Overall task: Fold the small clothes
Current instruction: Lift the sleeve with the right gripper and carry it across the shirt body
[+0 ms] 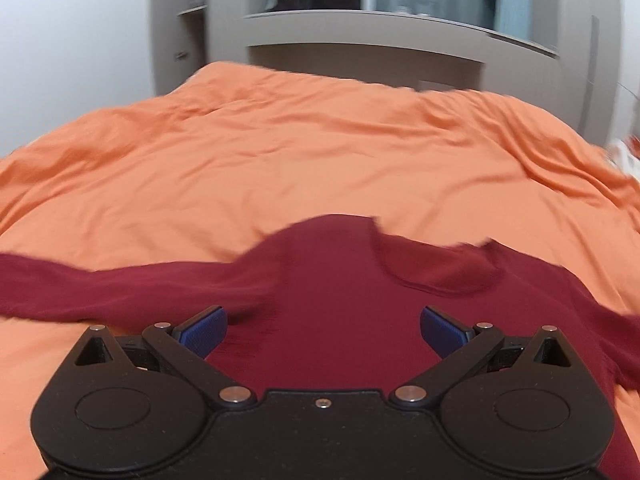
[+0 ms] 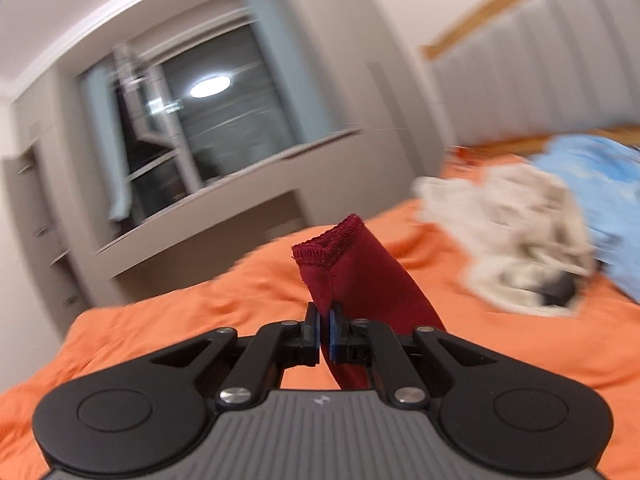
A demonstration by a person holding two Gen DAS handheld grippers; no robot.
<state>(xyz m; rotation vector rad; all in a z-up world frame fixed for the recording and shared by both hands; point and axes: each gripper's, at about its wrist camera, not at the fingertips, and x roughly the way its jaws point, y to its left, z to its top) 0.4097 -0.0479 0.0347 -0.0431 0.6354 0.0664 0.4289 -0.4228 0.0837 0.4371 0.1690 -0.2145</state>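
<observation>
On the orange bedspread (image 1: 280, 152) lies the dark red garment (image 1: 340, 288), spread wide, one long sleeve trailing off to the left and a curved neckline seam showing. Its stitched hem corner (image 2: 332, 240) stands up, pinched tight between the right gripper (image 2: 325, 332) pads. Left gripper (image 1: 324, 332) hangs above the cloth, fingers wide apart, nothing between them. Plenty of bare bedspread beyond, up to the window wall. At right sits a pale crumpled heap (image 2: 508, 232), probably more laundry; it's blurred.
</observation>
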